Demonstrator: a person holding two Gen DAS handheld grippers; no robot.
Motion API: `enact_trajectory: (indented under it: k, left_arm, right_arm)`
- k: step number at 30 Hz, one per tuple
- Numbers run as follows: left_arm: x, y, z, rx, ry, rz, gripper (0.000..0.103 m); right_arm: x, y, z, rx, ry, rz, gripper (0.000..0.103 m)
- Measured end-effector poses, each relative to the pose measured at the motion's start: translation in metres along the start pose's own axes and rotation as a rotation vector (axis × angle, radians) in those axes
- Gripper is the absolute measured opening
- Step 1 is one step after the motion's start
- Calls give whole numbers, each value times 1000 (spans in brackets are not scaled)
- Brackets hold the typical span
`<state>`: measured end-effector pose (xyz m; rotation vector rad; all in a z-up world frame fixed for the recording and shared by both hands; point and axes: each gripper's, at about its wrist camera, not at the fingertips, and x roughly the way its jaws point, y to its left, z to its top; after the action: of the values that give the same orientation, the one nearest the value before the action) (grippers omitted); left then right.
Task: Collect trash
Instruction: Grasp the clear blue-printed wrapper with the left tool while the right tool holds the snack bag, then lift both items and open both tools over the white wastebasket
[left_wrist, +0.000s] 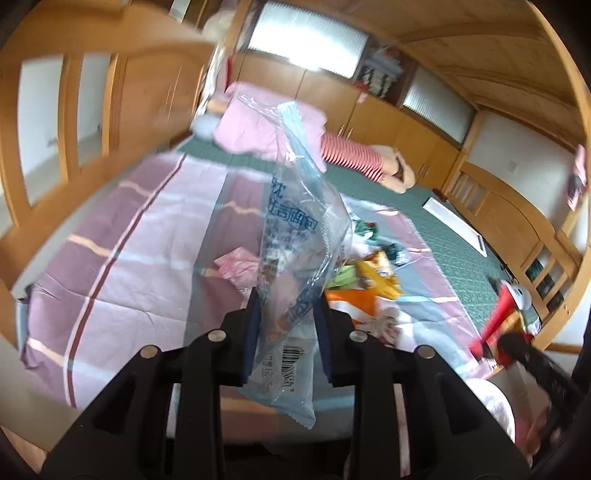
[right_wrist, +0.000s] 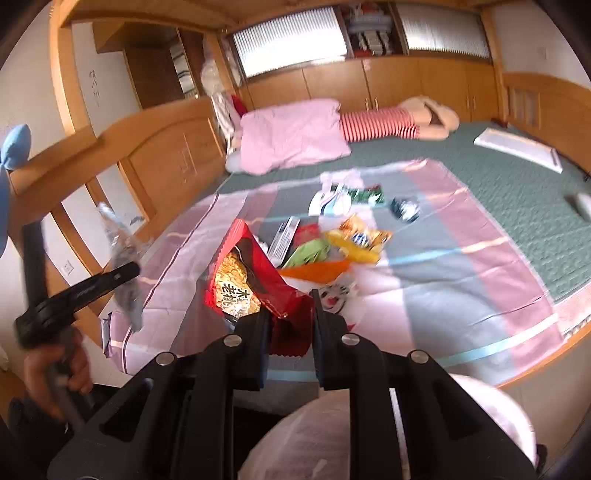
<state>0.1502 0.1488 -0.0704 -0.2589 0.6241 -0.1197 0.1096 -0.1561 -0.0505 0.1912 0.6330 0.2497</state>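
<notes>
My left gripper (left_wrist: 287, 295) is shut on a clear plastic wrapper with blue print (left_wrist: 299, 221), which stands up between the pads and hangs below them. My right gripper (right_wrist: 291, 306) is shut on a red snack wrapper (right_wrist: 255, 266) with a gold panel. Both are lifted above a pink and grey sheet (right_wrist: 461, 236) on the bed. Several more wrappers lie on the sheet: a yellow one (right_wrist: 360, 236), a green one (right_wrist: 310, 251), an orange one (right_wrist: 317, 271). The right wrist view shows the left gripper (right_wrist: 125, 273) at far left in a person's hand (right_wrist: 55, 369).
A pale plastic bag (right_wrist: 317, 435) bulges below my right gripper. A pink pillow (right_wrist: 291, 136) and a striped plush toy (right_wrist: 384, 125) lie at the head of the green mattress (right_wrist: 517, 192). A wooden headboard (right_wrist: 162, 147) is on the left, with wooden cabinets (right_wrist: 369, 81) behind.
</notes>
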Motion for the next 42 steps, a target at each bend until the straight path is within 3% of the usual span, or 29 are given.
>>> enact_trajectory:
  k: [10, 19, 25, 27, 29, 32, 33, 36, 39, 42]
  left_arm:
    - [-73, -101, -29, 179, -70, -21, 30]
    - [-103, -144, -45, 246, -95, -78, 30]
    - [-113, -165, -53, 280, -100, -109, 31]
    - [-115, -171, -55, 289, -99, -116, 31]
    - [-115, -174, -56, 291, -94, -127, 31]
    - [-112, -177, -58, 292, -80, -139, 31]
    - [-111, -177, -58, 292, -75, -141, 31]
    - [-105, -177, -61, 290, -46, -163, 31]
    - [-90, -181, -70, 293, 44, -254, 31]
    - [-59, -193, -95, 328, 233, -409, 35]
  right_arm:
    - [-75, -25, -5, -53, -101, -54, 21]
    - [-109, -59, -17, -12, -109, -89, 21]
    - [-112, -72, -29, -10, -53, -101, 21]
    - [-109, -73, -36, -21, -9, -99, 24]
    - [-108, -72, -42, -35, 13, -105, 40]
    - [-121, -77, -43, -9, -48, -105, 66]
    - [-125, -79, -42, 7, -66, -95, 67]
    - [-136, -87, -36, 49, -114, -84, 69]
    - [-143, -92, -34, 76, -158, -111, 70]
    - [-148, -102, -33, 130, -184, -118, 72]
